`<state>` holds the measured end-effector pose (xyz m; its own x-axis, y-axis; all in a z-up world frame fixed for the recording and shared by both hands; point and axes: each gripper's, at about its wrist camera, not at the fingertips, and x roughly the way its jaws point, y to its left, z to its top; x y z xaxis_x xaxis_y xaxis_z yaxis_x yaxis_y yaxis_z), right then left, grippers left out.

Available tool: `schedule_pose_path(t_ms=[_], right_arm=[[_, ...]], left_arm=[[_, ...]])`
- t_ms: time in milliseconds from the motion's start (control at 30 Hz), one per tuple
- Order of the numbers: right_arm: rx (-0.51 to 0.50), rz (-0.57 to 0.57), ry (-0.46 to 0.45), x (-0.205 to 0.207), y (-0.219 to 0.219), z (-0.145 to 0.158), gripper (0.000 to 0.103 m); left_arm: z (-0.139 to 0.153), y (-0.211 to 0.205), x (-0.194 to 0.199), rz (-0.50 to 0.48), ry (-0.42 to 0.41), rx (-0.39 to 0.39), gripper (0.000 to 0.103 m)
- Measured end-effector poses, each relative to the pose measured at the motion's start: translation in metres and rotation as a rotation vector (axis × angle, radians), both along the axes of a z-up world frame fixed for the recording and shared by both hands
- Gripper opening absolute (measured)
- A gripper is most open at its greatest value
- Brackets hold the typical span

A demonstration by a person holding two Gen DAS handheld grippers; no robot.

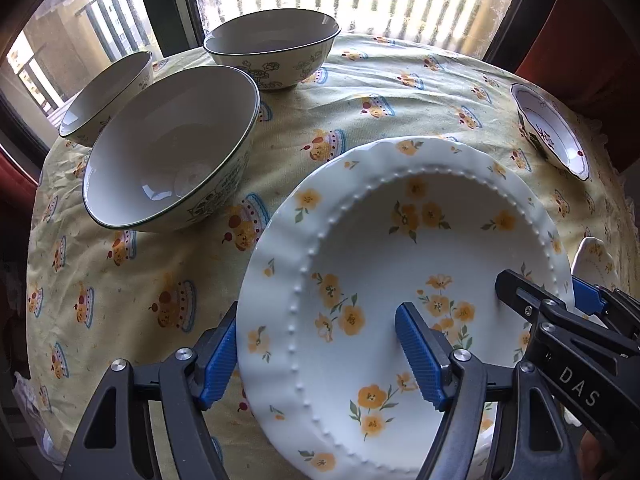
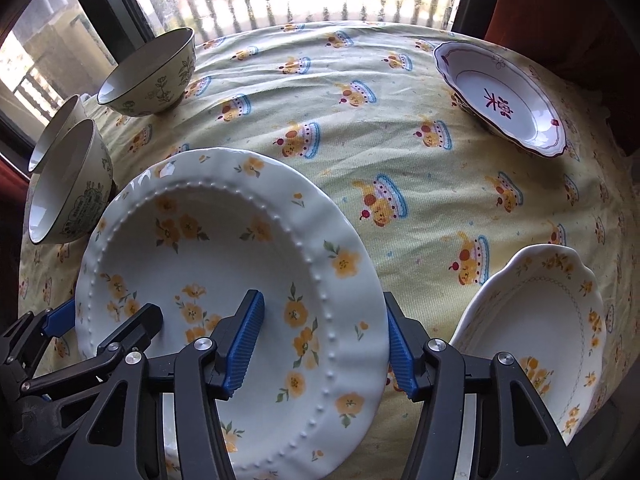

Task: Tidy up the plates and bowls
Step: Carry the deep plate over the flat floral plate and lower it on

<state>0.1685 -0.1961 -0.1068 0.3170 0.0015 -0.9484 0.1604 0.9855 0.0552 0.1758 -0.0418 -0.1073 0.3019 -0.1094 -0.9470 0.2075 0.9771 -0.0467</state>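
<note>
The yellow-flowered plate sat between both grippers. The left gripper straddled its left rim, the right gripper its right rim; whether the pads actually pinched, the views left unclear. Bare tablecloth lay beyond, bowls crowding left.

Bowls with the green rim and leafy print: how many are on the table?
3, all on the left side: the nearest bowl beside the big flowered plate, a second bowl behind it at the table's edge, and a third bowl farther back by the window. Others may sit out of view.
</note>
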Motion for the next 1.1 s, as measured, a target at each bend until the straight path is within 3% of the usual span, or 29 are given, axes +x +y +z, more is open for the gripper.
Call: schedule_pose_path(t_ms=[367,733,1100], right_arm=[[0.004,0.014,-0.053,-0.03,-0.021,0.023,0.062],[-0.003,0.067,-0.088,-0.053,-0.077,0.05,0.062],[-0.013,0.074,-0.1,-0.074,-0.139,0.056,0.062]], left_arm=[[0.026,-0.027,-0.028,0.02,-0.051,0.01,0.075],[0.046,-0.08,-0.058,0.073,-0.09,-0.011,0.075],[0.046,-0.138,-0.077,0.1,-0.095,-0.04,0.076]])
